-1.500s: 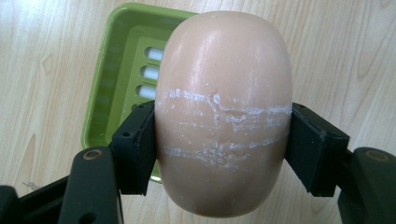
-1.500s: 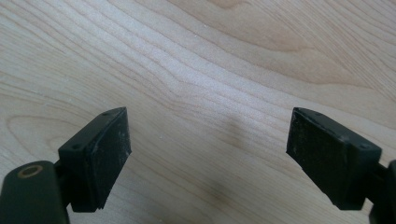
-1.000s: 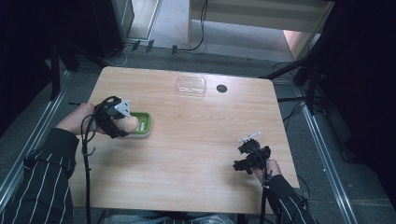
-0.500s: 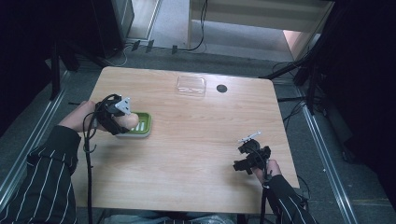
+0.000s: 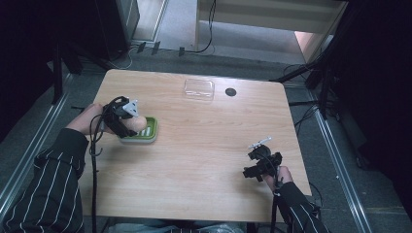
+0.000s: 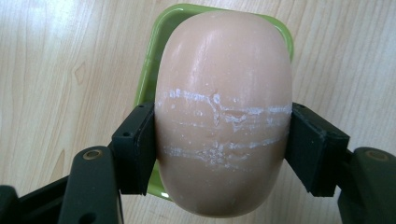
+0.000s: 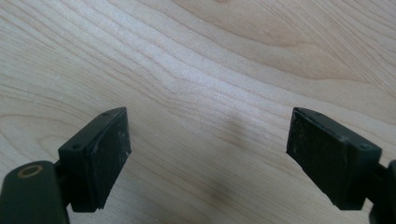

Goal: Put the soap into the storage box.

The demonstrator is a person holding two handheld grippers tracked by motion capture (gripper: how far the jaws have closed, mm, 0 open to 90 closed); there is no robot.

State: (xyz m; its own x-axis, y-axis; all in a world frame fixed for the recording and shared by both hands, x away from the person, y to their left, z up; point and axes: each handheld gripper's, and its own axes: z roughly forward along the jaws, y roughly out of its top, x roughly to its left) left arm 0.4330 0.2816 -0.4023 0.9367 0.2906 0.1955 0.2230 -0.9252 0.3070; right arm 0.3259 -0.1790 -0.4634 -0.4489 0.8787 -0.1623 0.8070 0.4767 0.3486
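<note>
A pale pink oval soap bar [image 6: 223,112], scored with white scratch lines, is clamped between the jaws of my left gripper [image 6: 219,149]. It hangs just over a green soap dish [image 6: 154,65]. In the high view the left gripper [image 5: 127,119] holds the soap bar [image 5: 137,123] above the green soap dish [image 5: 145,133] at the table's left side. My right gripper [image 7: 208,156] is open over bare wood, nothing between its jaws. In the high view the right gripper [image 5: 262,162] rests near the table's front right.
A clear plastic lid or tray [image 5: 198,89] lies at the back middle of the wooden table [image 5: 204,145], with a small dark round cap [image 5: 231,91] to its right. Cables trail off the table's edges and across the floor behind.
The left gripper with the soap has shifted slightly over the green dish. The right gripper has stayed in place.
</note>
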